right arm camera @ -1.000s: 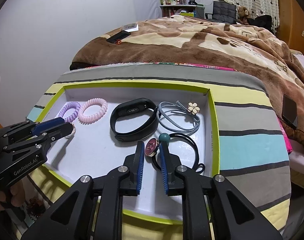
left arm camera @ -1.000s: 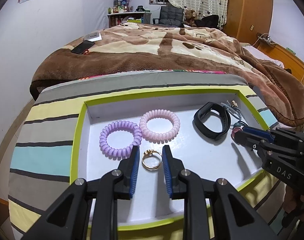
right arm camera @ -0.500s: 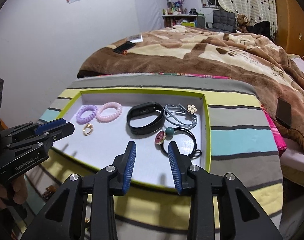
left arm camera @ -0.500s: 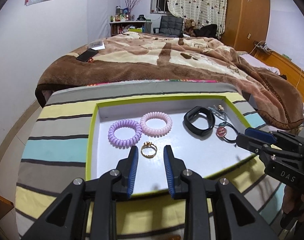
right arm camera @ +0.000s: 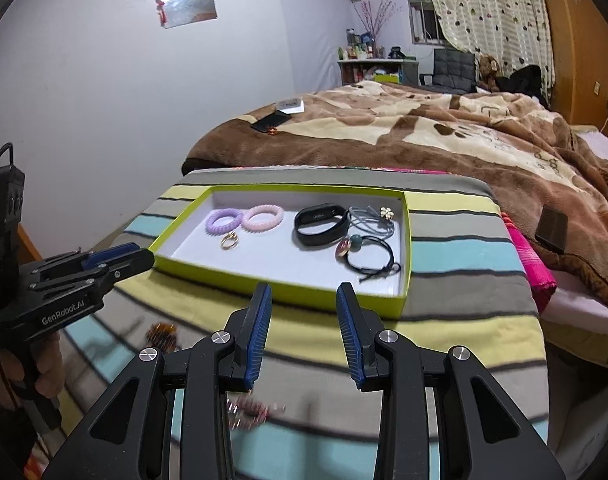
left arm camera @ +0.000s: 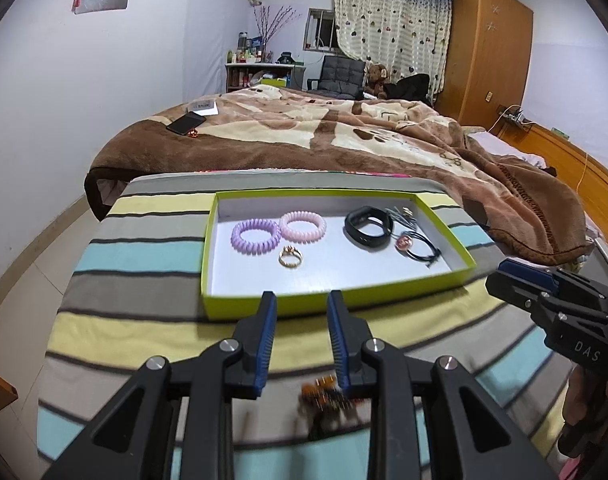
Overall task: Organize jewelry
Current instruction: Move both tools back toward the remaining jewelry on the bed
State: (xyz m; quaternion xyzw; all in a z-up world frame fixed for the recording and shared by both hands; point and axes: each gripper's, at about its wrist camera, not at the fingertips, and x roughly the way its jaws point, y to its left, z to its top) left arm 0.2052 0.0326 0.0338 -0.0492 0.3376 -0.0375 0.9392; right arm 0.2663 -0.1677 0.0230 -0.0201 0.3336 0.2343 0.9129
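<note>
A green-rimmed tray [left arm camera: 232, 306] with a white floor holds a purple coil tie [left arm camera: 256, 237], a pink coil tie [left arm camera: 302, 226], a gold ring [left arm camera: 290, 258], a black wristband [left arm camera: 368, 231], a grey flower tie [left arm camera: 401, 213] and a black charm tie [left arm camera: 405, 242]. My left gripper [left arm camera: 300, 308] hovers open and empty before the tray's near wall. My right gripper [right arm camera: 302, 300] is open too, nothing between its fingers, short of the tray [right arm camera: 208, 272]. An amber claw clip [left arm camera: 323, 392] lies blurred on the cloth under the left fingers.
The tray rests on a striped cloth [right arm camera: 463, 256] at the foot of a bed with a brown blanket [left arm camera: 343, 140]. A phone [left arm camera: 186, 123] lies on the blanket. A blurred pink clip [right arm camera: 252, 410] sits under the right gripper. A dark device [right arm camera: 551, 228] lies on the blanket at right.
Both grippers have drawn back and up out of the tray. The right jaws have widened, leaving the charm tie in the tray. The ring stays where the left fingers were.
</note>
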